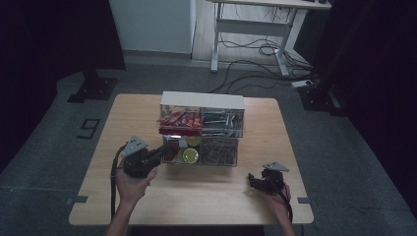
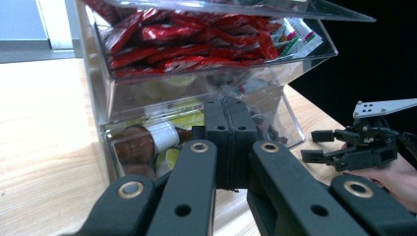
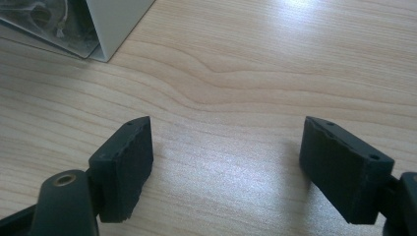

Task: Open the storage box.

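Left tool (image 2: 228,118) has its jaws pressed together, tips right at the front of the clear drawer box (image 1: 202,129), lower left drawer (image 2: 147,147). Cannot tell if it pinches a handle or lip there; nothing shows between the pads. Right tool (image 1: 256,182) rests spread and empty on the tabletop (image 1: 196,196), well apart from the box.

Progress, judged: early. The lower left drawer looks at most barely pulled; the capsules (image 1: 189,155) inside are not out. Left to do: draw it fully open, reach the contents.

The box sits mid-tabletop, long axis running left-right, drawer fronts facing the person. Drawers slide toward the person. Upper left drawer holds red packets (image 2: 187,39); the right drawers hold dark small items.
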The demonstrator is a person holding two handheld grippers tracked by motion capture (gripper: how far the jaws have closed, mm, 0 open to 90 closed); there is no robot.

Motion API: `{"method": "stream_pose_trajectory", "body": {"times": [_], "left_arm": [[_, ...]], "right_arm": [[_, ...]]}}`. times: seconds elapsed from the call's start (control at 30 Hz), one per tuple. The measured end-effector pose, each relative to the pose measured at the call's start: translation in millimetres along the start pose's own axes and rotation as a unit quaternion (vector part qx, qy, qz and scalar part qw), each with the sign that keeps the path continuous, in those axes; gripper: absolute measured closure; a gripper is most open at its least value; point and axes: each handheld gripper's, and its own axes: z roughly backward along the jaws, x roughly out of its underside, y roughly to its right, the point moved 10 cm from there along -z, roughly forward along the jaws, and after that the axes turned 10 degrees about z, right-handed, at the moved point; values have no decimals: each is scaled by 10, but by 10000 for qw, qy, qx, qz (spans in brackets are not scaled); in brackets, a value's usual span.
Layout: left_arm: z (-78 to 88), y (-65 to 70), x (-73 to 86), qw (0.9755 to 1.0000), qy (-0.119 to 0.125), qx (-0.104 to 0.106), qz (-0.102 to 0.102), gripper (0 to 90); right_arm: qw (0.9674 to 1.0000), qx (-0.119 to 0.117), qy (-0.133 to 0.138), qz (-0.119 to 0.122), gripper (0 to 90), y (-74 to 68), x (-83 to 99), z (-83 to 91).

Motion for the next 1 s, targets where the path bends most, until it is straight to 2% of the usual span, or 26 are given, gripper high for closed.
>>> {"method": "stream_pose_trajectory", "body": {"times": [0.37,0.7,1.0], "left_arm": [[-102,83,-113,9999,-65,136,-33,900],[-183,168,-232,9997,-96,173,-131,900],[-273,169,-292,9996,-132,239,-31,900]], "right_arm": [[10000,0,-2,7,207,1,1,0],[10000,0,-2,8,207,1,1,0],[10000,5,0,1,207,2,0,-1]]}}
